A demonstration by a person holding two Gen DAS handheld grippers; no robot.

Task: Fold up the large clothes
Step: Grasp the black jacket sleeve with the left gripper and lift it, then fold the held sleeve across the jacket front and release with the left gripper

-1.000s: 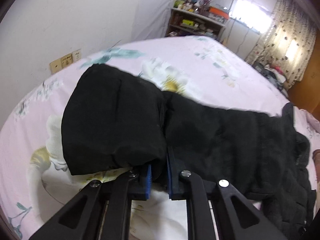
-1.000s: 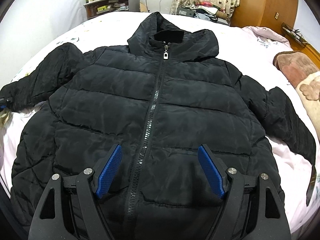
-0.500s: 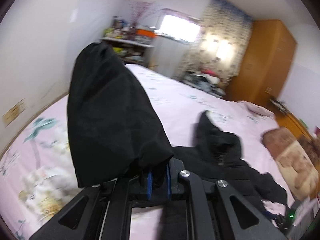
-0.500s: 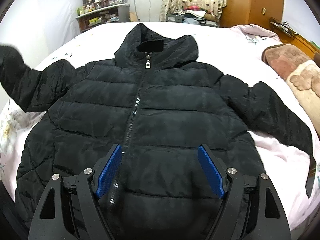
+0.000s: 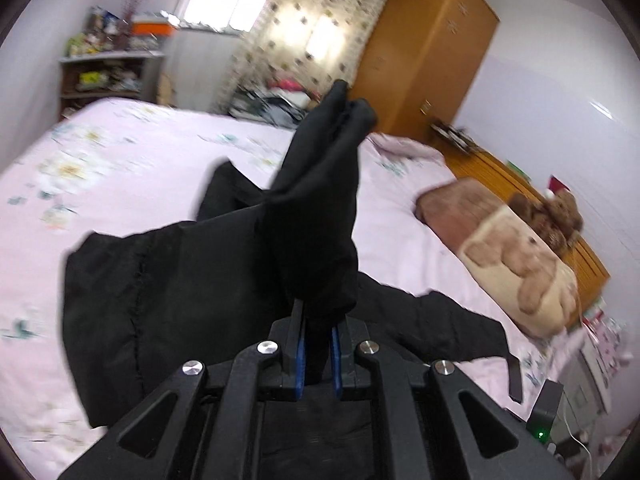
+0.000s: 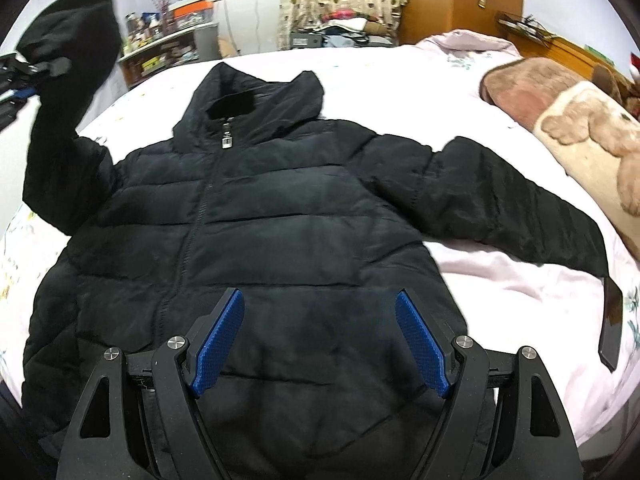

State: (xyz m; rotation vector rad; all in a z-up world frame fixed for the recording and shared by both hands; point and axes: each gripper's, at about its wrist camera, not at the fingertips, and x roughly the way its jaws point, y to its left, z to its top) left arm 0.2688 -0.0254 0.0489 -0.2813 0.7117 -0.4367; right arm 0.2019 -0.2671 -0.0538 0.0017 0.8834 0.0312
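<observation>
Black puffer jacket (image 6: 256, 240) spread front-up across the pink bed (image 6: 500, 280), zipped to the collar, hood (image 6: 256, 92) toward the far edge. Left gripper (image 5: 318, 356) clamped tight on the cuff of one sleeve (image 5: 316, 216), blue pads (image 5: 299, 354) pinching the fabric, cuff held up off the bed and standing tall in the left wrist view. Same sleeve (image 6: 68, 120) seen from the right wrist view raised at the left edge of the bed, bent upward from the shoulder, left gripper (image 6: 24, 80) just visible gripping it. Right gripper (image 6: 320, 340) hovering over the lower front of the jacket, near the hem, jaws spread wide, blue pads (image 6: 218, 344) well apart and holding nothing. Zip (image 6: 192, 220) running down just left of that gripper. Other sleeve (image 6: 512, 208) lying flat, stretched toward the right edge of the bed, cuff tab (image 6: 612, 324) hanging off its end. Brown bear blanket (image 6: 580, 128) bunched at the right edge, beyond that sleeve. Wooden wardrobe (image 5: 424, 52) and floral curtain (image 5: 316, 36) past the far edge of the bed, cluttered shelf (image 5: 108, 64) in the far left corner of the room
</observation>
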